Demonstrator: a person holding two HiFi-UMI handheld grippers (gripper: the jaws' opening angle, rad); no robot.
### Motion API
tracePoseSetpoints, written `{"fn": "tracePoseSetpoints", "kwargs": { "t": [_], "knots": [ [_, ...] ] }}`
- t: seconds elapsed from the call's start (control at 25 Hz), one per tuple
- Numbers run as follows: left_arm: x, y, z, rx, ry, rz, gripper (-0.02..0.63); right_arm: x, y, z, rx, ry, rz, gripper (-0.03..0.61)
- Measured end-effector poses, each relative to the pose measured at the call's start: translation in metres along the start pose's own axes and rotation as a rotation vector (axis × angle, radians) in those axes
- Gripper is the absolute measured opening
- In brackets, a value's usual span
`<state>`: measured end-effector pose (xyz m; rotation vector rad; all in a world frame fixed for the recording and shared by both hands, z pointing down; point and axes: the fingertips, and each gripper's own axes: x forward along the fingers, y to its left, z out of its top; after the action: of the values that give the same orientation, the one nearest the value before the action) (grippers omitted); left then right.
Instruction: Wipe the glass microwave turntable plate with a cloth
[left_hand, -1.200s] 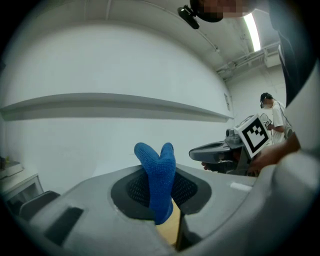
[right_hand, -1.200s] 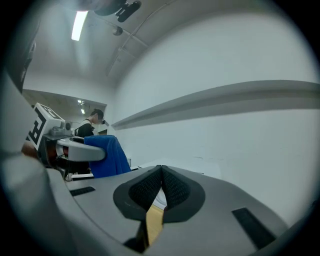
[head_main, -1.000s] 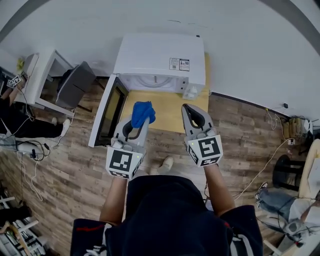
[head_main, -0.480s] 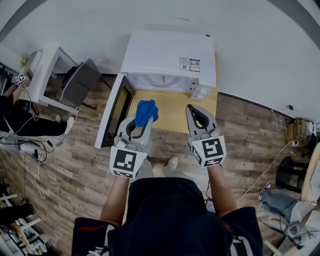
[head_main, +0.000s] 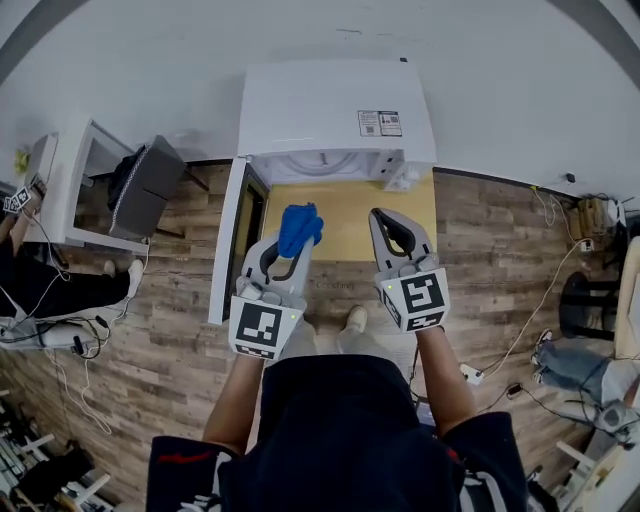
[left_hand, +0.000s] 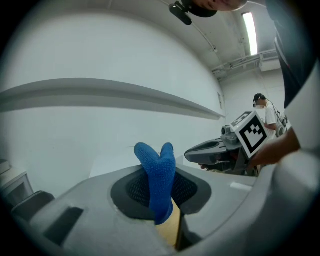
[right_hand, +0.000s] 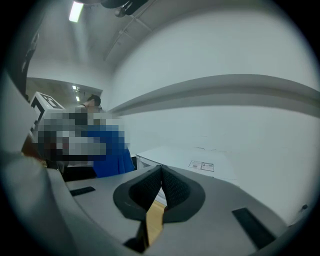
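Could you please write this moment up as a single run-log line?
left gripper: shut on blue cloth | right gripper: shut, empty | microwave: door open | wiping: not yet begun

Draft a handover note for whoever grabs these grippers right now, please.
Left gripper: shut on the blue cloth.
Right gripper: shut, empty.
Both are held in front of the microwave, short of it; its door stands open.
Turntable plate: cannot be made out inside from here.
Done: cloth in grip, door open.
To do: reach the plate and wipe it.
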<state>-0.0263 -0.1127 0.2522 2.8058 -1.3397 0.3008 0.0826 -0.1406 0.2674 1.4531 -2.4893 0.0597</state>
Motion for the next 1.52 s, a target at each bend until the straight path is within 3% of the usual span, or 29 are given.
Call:
{"fn": "tracePoseSetpoints", "kwargs": {
  "t": [0.8, 1.32, 1.52],
  "knots": [
    [0.044, 0.013, -0.090, -0.102, 0.098, -0.072, 0.060, 0.058, 0.005, -0.074, 0.047, 0.150, 0.059, 0.009],
    [0.074, 0.016, -0.152, -0.075, 0.135, -0.086, 0.060, 0.090, 0.007, -0.130, 0.037, 0.209, 0.102, 0.009],
    [0.082, 0.015, -0.173, -0.080, 0.167, -0.086, 0.060, 0.103, 0.013, -0.151, -0.017, 0.245, 0.185, 0.009]
  ]
}}
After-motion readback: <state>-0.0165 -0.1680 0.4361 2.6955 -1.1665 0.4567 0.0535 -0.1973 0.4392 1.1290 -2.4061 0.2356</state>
